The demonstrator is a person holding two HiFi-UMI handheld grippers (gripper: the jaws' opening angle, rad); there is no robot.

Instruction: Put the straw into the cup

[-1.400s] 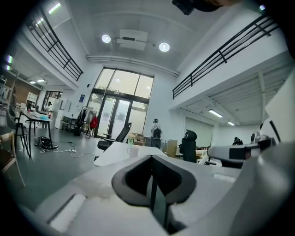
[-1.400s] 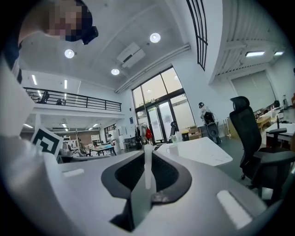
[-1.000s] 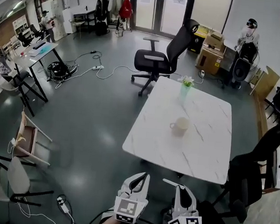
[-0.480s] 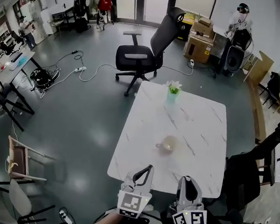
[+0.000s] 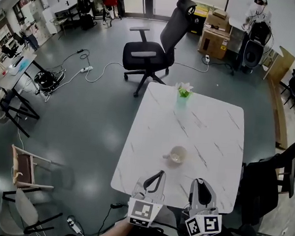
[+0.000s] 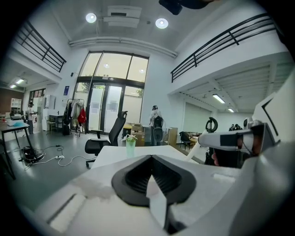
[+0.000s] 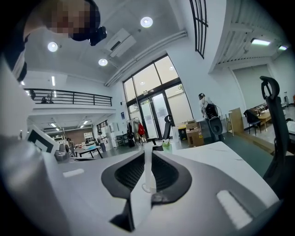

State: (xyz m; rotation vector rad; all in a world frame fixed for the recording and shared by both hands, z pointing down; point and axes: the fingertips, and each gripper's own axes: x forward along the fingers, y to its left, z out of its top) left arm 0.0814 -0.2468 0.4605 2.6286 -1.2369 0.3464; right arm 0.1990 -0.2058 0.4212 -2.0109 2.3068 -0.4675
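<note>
A cream cup (image 5: 176, 154) with a handle stands on the white marble table (image 5: 212, 130), toward its near side. Both grippers hover over the table's near edge, pointing at the cup and a short way from it. My right gripper (image 5: 201, 183) is to the cup's lower right. It is shut on a thin white straw (image 7: 147, 169), which stands upright between its pads (image 7: 162, 171). My left gripper (image 5: 159, 175) is below the cup with its fingertips together and nothing in them. The cup is hidden in both gripper views.
A small green vase with a white flower (image 5: 183, 92) stands at the table's far edge. A black office chair (image 5: 153, 49) is beyond the table. A dark chair (image 5: 272, 175) is beside the table's right edge. Cables, desks and boxes lie around the floor.
Both grippers have moved forward from short of the table to over its near edge, and the cup is now close in front of them. The grip on the straw is unchanged.
</note>
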